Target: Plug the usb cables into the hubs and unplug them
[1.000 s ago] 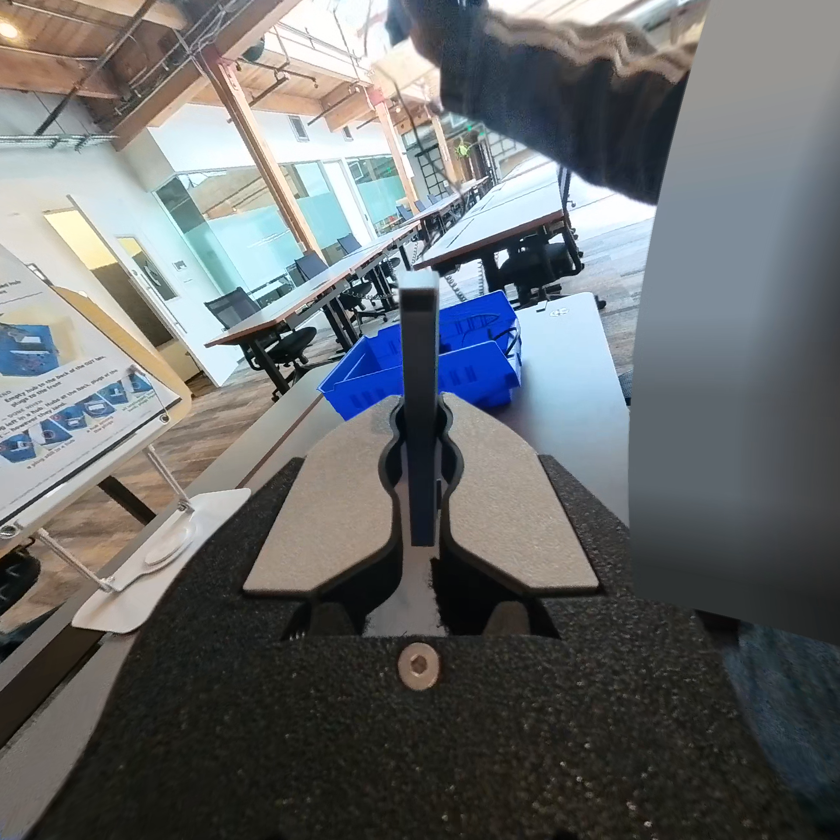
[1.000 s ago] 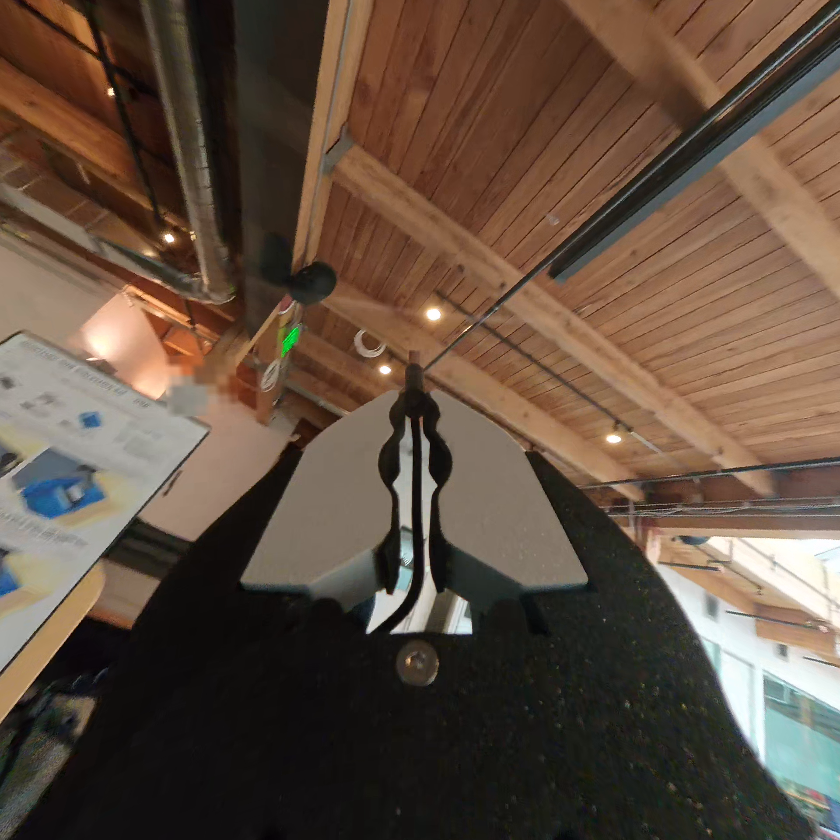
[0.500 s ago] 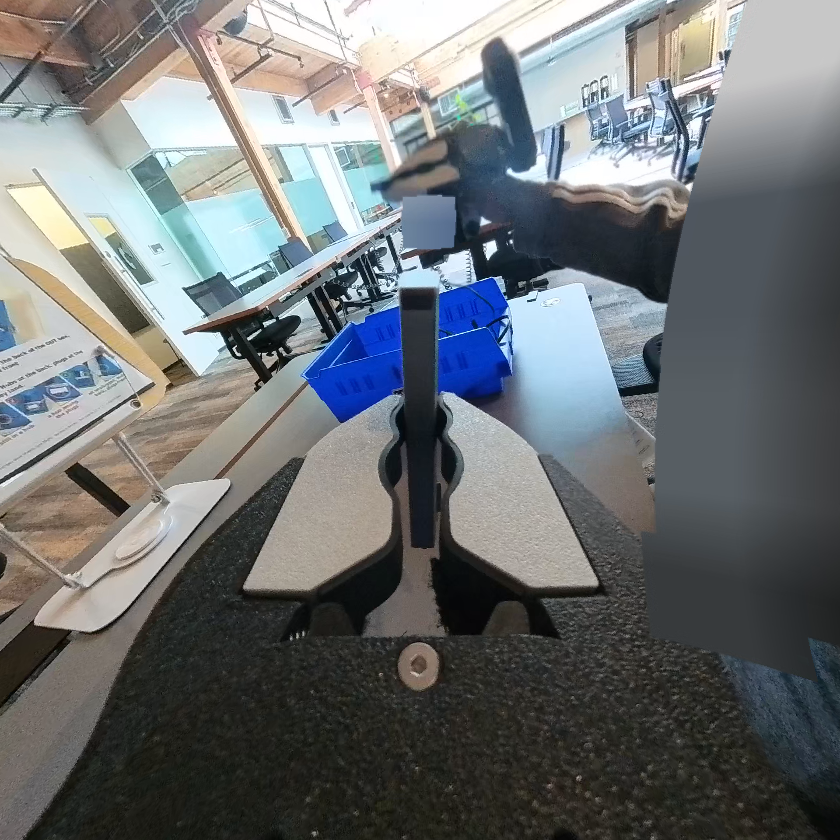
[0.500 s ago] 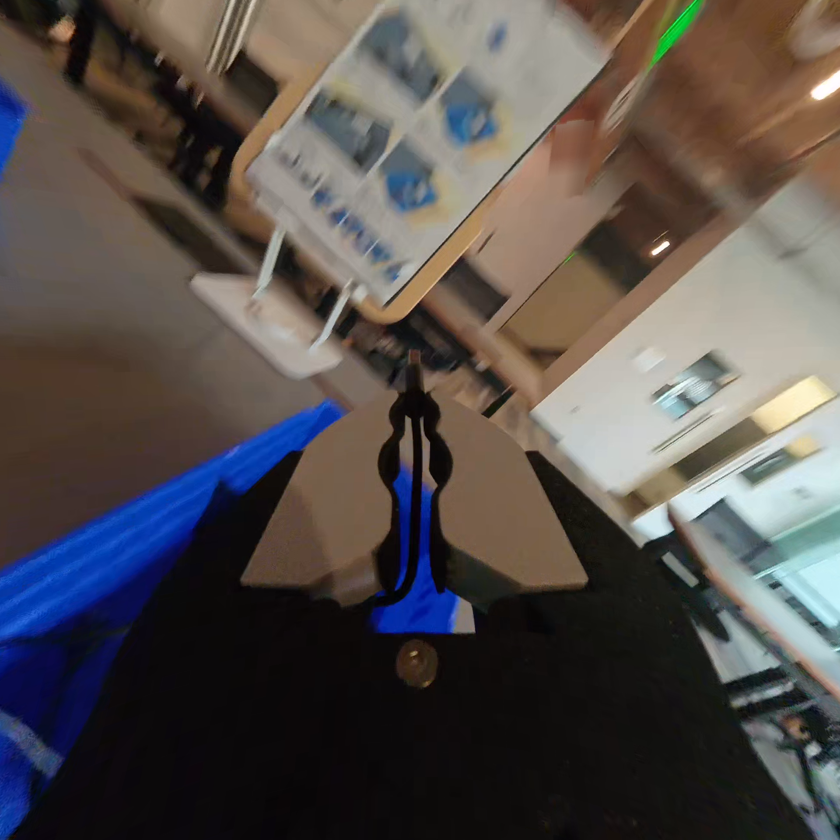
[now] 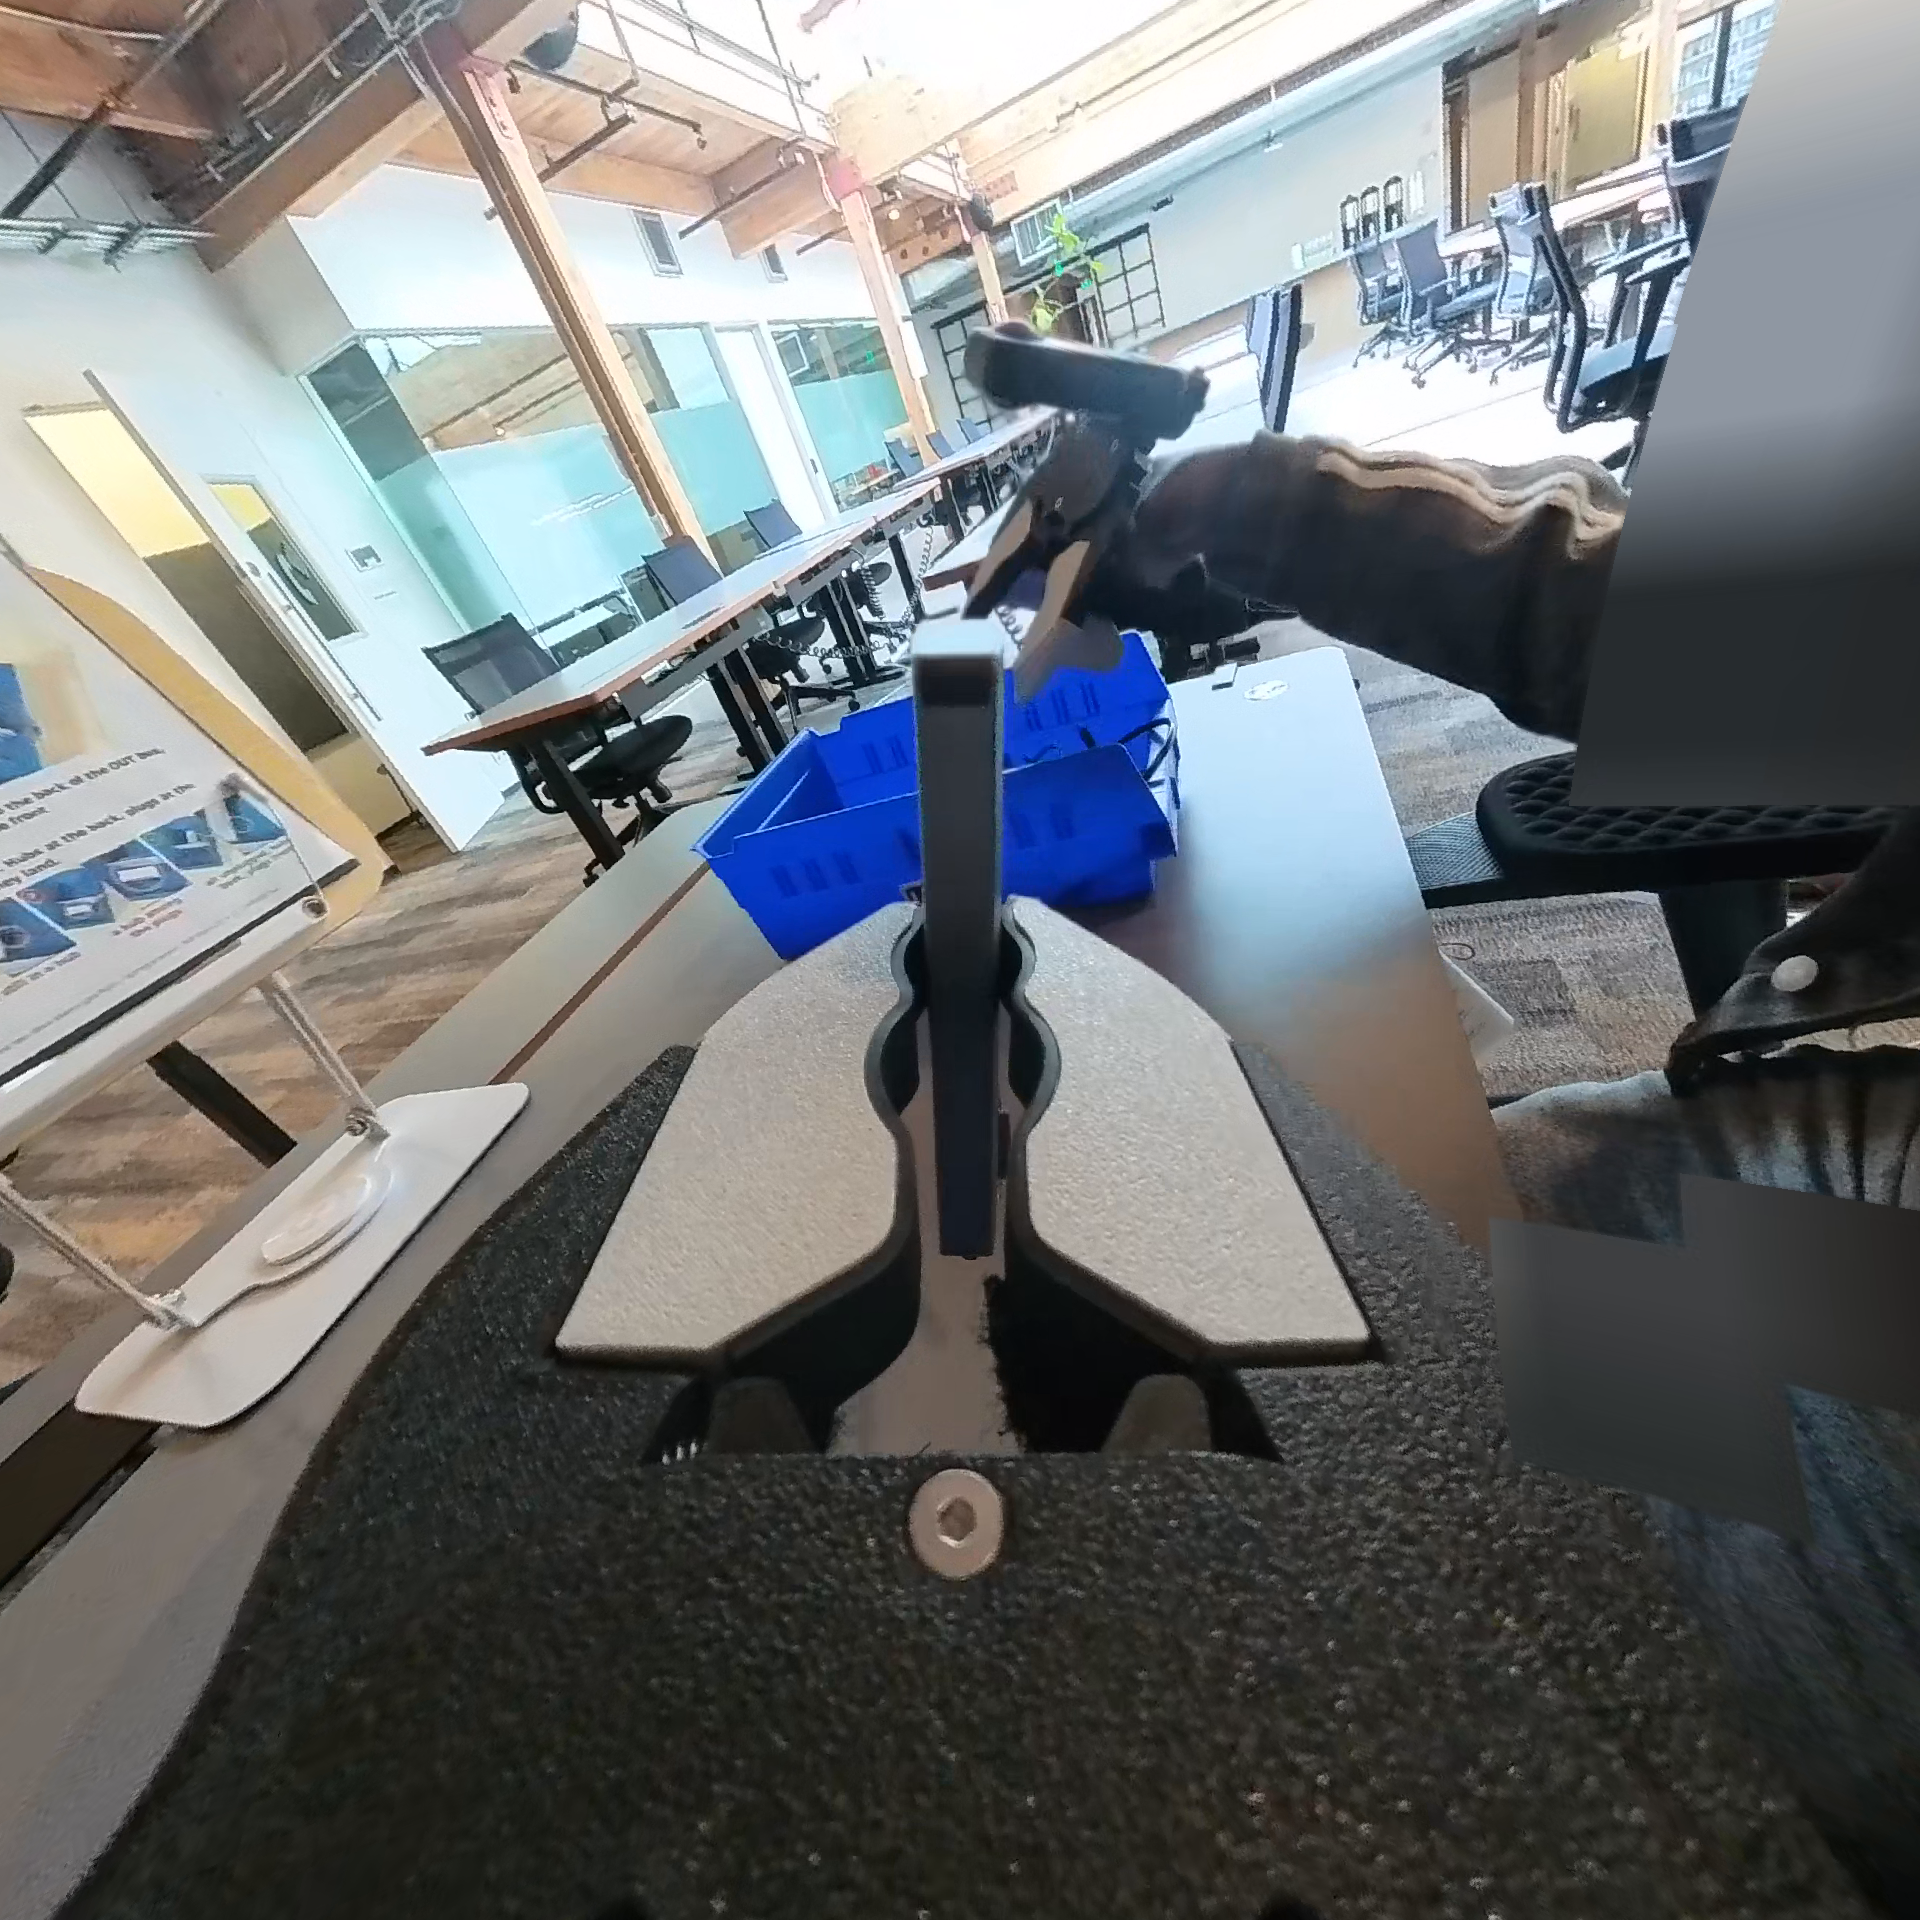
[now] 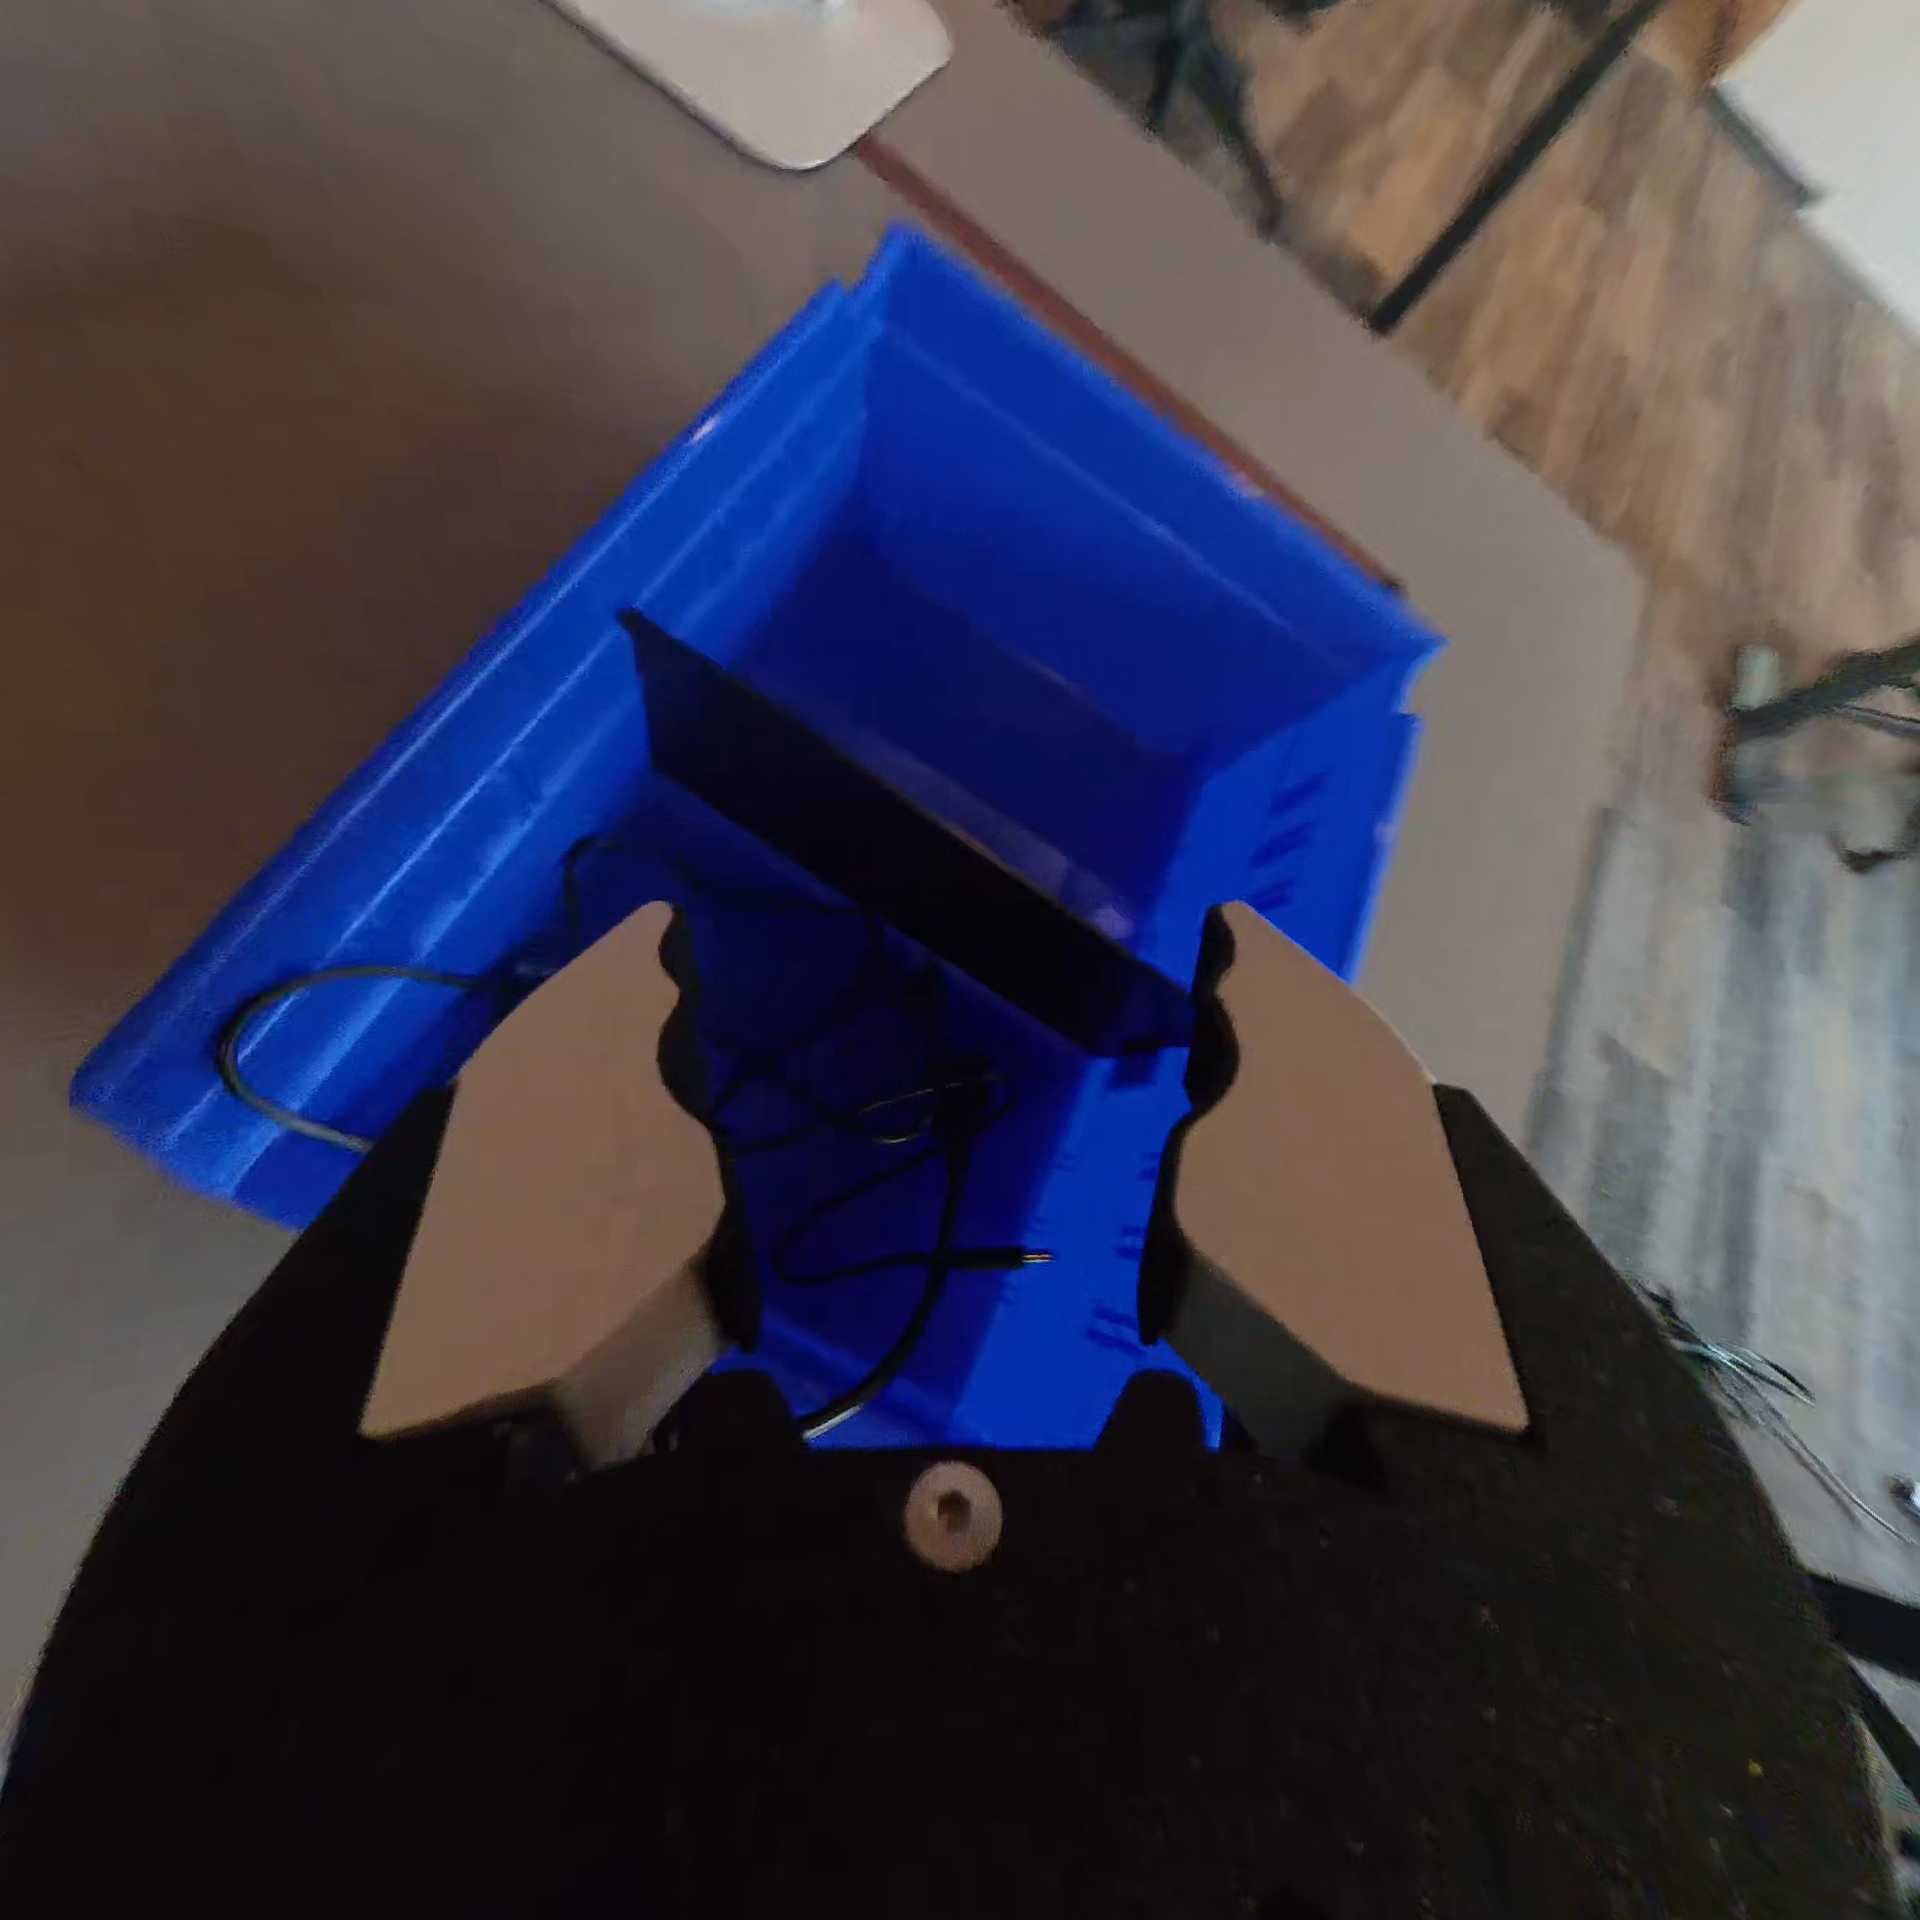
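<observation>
My left gripper (image 5: 961,935) is shut on a flat grey hub (image 5: 961,810) that stands upright between its fingers, above the grey table (image 5: 1299,852). My right gripper (image 6: 940,914) is open and empty, held over a blue bin (image 6: 1299,831). It also shows far off in the left wrist view (image 5: 1039,613), over the blue bins (image 5: 831,842). Thin black usb cables (image 6: 883,1112) lie loose in the near compartment, one plug tip (image 6: 1029,1257) showing. A black divider (image 6: 883,831) crosses the bin.
A sign board on a white stand (image 5: 312,1236) is at the table's left edge; its base shows in the right wrist view (image 6: 790,62). A person's sleeve (image 5: 1403,561) reaches over the bins. An office chair (image 5: 1662,821) stands right of the table. Spacing between my two grippers at the tips: around 40 centimetres.
My right gripper swung down from facing the ceiling to over the blue bin. It opened and let go of the black cable, which now lies in the bin. My left gripper still holds the hub.
</observation>
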Demonstrator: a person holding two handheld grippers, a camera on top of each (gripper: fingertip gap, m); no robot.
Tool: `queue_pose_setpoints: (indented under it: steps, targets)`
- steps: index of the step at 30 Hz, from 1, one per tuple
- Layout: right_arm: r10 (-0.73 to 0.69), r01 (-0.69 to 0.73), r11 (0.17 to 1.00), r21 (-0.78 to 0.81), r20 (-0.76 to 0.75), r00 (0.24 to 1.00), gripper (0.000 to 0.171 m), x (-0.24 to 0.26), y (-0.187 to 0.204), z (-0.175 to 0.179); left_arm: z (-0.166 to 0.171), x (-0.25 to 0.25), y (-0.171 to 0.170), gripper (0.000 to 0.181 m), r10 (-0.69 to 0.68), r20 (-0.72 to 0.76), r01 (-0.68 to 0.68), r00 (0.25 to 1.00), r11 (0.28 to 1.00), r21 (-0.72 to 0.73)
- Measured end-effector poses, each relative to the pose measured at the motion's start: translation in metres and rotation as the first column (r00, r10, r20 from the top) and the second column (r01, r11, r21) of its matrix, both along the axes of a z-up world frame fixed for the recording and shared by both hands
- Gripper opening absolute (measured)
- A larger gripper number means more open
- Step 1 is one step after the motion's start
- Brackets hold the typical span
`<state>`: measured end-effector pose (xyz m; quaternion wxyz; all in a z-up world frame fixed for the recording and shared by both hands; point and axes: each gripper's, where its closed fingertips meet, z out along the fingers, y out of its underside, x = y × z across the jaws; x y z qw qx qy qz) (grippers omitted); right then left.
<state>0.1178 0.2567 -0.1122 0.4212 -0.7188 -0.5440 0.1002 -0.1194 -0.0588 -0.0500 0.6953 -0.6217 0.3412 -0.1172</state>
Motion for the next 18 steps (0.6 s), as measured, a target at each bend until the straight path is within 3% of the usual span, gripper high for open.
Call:
queue_pose_setpoints:
  steps: [3,6,8,10,14,16,18]
  targets:
    - [-0.088,0.105,0.982,0.159,-0.108,0.99,0.09,-0.004,0.0,0.039,0.004,-0.002,-0.001,0.012,0.005,0.018,-0.005,1.0,1.0,0.012]
    - [0.032,0.067,0.967,0.246,-0.378,0.925,0.091,-0.032,-0.039,0.095,0.008,-0.002,-0.001,0.012,0.012,0.04,-0.013,0.999,1.0,0.028]
    - [0.179,-0.017,0.962,0.272,-0.586,0.791,0.095,-0.049,-0.08,0.136,0.012,-0.004,0.001,0.012,0.032,0.06,-0.035,0.998,0.999,0.04]
    - [0.287,-0.075,0.947,0.312,-0.714,0.638,0.084,-0.055,-0.116,0.166,0.016,-0.004,0.001,0.012,0.04,0.078,-0.044,0.996,0.998,0.053]
    - [0.41,-0.098,0.908,0.407,-0.818,0.404,0.046,-0.05,-0.161,0.192,0.021,-0.002,0.0,0.012,0.036,0.1,-0.043,0.994,0.997,0.065]
    - [0.428,-0.12,0.902,0.414,-0.827,0.364,0.045,-0.051,-0.17,0.192,0.023,-0.003,0.001,0.012,0.039,0.125,-0.048,0.991,0.997,0.069]
    - [0.419,-0.115,0.906,0.407,-0.826,0.378,0.047,-0.053,-0.171,0.187,0.026,-0.004,0.001,0.012,0.036,0.146,-0.047,0.989,0.996,0.077]
